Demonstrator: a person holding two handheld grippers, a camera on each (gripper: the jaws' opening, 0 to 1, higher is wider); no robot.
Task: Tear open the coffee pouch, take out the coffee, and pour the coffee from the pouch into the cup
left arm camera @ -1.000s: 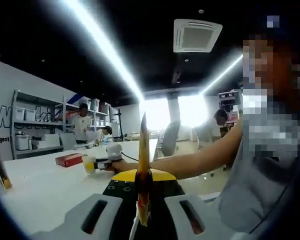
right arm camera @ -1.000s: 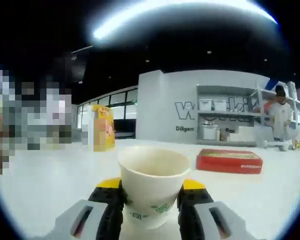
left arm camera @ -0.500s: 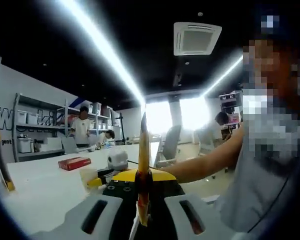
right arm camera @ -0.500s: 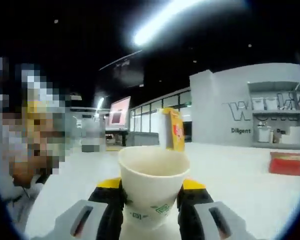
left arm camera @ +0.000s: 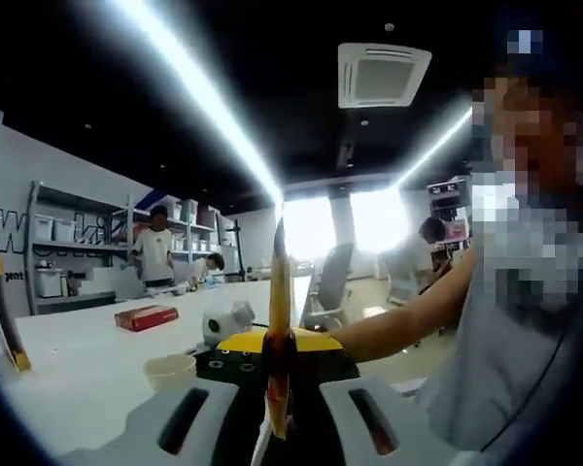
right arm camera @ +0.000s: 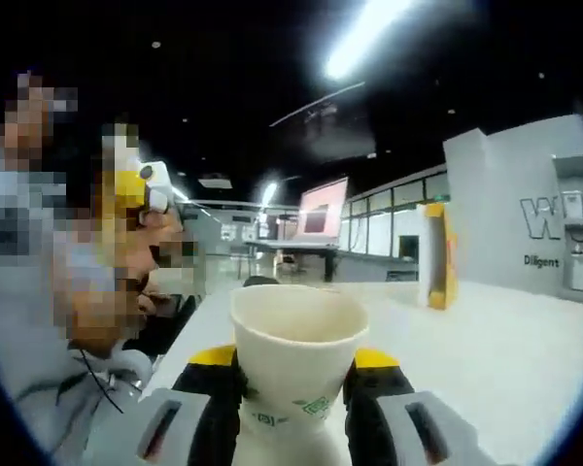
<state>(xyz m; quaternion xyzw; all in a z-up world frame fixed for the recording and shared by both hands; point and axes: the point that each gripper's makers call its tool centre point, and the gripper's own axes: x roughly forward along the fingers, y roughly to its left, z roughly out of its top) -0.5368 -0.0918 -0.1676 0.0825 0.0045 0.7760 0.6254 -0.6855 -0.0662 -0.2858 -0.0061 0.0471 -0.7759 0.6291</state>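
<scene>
Coffee pouch (left arm camera: 278, 330) stands edge-on, pinched between the closed jaws of the left gripper (left arm camera: 277, 406), above the white table (left arm camera: 68, 369). Right gripper (right arm camera: 298, 388) clamps the paper cup (right arm camera: 297, 359) upright between its jaws; that cup (left arm camera: 170, 371) also appears low beside the left gripper, with a red box (left arm camera: 146, 316) farther off.

**Pouch pinched edge-on, cup at eight o'clock**

The left gripper (left arm camera: 278, 413) clamps a yellow coffee pouch (left arm camera: 278, 320) edge-on, upright between its jaws. At eight o'clock a paper cup (left arm camera: 171, 371) sits on the white table (left arm camera: 68, 374), the right gripper (left arm camera: 225, 320) behind it. A red box (left arm camera: 146, 316) lies toward nine o'clock
</scene>
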